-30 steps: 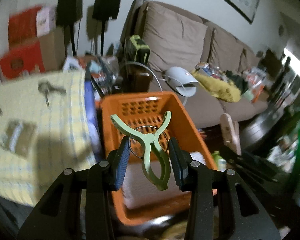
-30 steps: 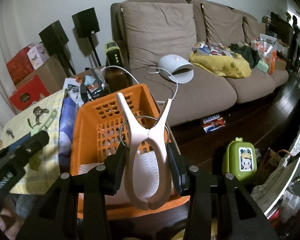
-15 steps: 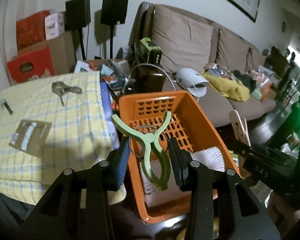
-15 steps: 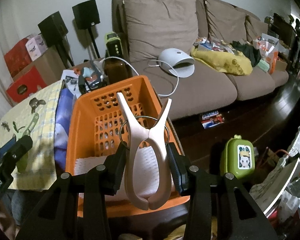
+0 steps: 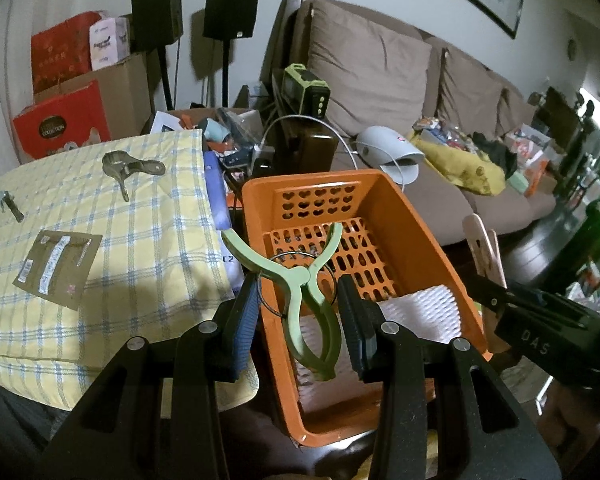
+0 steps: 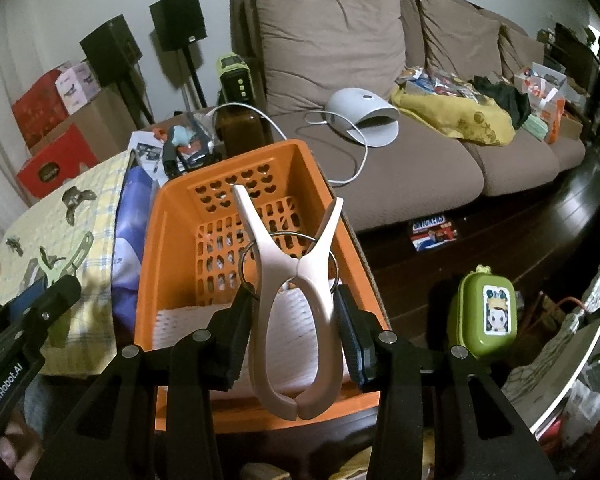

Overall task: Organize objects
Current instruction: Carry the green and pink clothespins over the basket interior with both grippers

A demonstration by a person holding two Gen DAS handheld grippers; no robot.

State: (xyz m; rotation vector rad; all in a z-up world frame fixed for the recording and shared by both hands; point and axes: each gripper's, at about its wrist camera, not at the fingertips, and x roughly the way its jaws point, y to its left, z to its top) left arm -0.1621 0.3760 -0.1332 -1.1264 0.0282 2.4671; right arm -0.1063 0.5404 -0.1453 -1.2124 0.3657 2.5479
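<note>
- Left wrist view: the left gripper (image 5: 298, 312) clamps a green clothes peg (image 5: 305, 280) between its pads, poised over the near left edge of an orange basket (image 5: 416, 216). The basket holds only a white foam sheet (image 5: 420, 312). A dark peg (image 5: 130, 168) and a small clip (image 5: 6, 204) lie untouched on the yellow checked cloth (image 5: 140, 240), beside a brown card (image 5: 58, 268). So sorting looks barely begun.
- Compared with a second ago, this view is sharper, and the basket sits further right, with more cloth showing.
- Right wrist view: the right gripper (image 6: 296, 332) grips a pale pink clothes peg (image 6: 296, 304), handles up, above the basket's near end. Neither peg is dropped yet.
- Here the view barely changes; the basket looks slightly nearer.
</note>
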